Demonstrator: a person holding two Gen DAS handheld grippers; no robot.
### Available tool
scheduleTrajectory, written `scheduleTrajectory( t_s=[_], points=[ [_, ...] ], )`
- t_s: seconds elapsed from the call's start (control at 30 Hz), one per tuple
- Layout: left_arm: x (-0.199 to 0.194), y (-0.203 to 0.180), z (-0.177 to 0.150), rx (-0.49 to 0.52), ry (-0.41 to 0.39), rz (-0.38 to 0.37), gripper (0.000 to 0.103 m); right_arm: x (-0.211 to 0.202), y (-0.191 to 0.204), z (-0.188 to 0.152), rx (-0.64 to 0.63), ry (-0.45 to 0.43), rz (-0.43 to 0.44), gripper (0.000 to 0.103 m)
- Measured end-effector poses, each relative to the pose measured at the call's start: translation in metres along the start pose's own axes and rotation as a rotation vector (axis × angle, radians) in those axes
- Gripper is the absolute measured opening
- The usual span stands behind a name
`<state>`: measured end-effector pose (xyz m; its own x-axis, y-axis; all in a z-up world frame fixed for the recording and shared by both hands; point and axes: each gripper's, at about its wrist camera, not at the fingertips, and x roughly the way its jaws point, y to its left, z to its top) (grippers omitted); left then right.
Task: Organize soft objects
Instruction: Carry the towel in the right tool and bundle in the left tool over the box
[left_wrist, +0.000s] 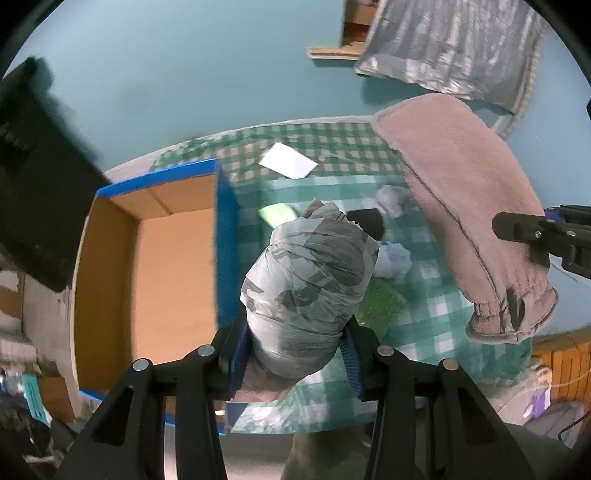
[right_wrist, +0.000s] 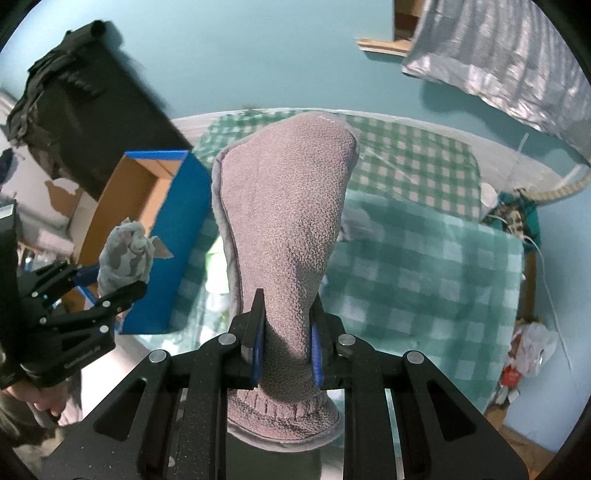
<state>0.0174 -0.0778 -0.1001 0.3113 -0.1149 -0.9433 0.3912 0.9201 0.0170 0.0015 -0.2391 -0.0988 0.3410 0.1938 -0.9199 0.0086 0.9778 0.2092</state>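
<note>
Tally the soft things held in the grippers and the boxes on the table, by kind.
Wrapped bundle, in left gripper: 1
Pink slipper, in right gripper: 1
Blue box: 1
Total: 3

A teal-painted wall fills the upper half of both views, evenly lit with soft shadows. A grey, shiny pleated curtain hangs at upper right, beside a pale wooden frame edge. Below, a green-and-white checked cloth covers the worktop, its pale rim curving along the wall. A large black fabric-covered block stands at left. At far right, a wooden panel and a heap of crumpled white and red plastic clutter sit by the wall, with thin white cables trailing down. Elsewhere the edges blur.
</note>
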Motion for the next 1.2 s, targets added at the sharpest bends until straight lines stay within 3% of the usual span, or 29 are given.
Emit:
scheduleTrajectory(
  t_s=[0.63, 1.2],
  points=[
    [-0.013, 0.106, -0.029, -0.23, 0.004, 0.103, 0.045, 0.032, 0.095, 0.045, -0.164, 0.024, 0.102, 0.019],
    [0.002, 0.178, -0.038, -0.331, 0.031, 0.163, 0.045, 0.078, 0.192, 0.083, -0.33, 0.065, 0.154, 0.019]
  ],
)
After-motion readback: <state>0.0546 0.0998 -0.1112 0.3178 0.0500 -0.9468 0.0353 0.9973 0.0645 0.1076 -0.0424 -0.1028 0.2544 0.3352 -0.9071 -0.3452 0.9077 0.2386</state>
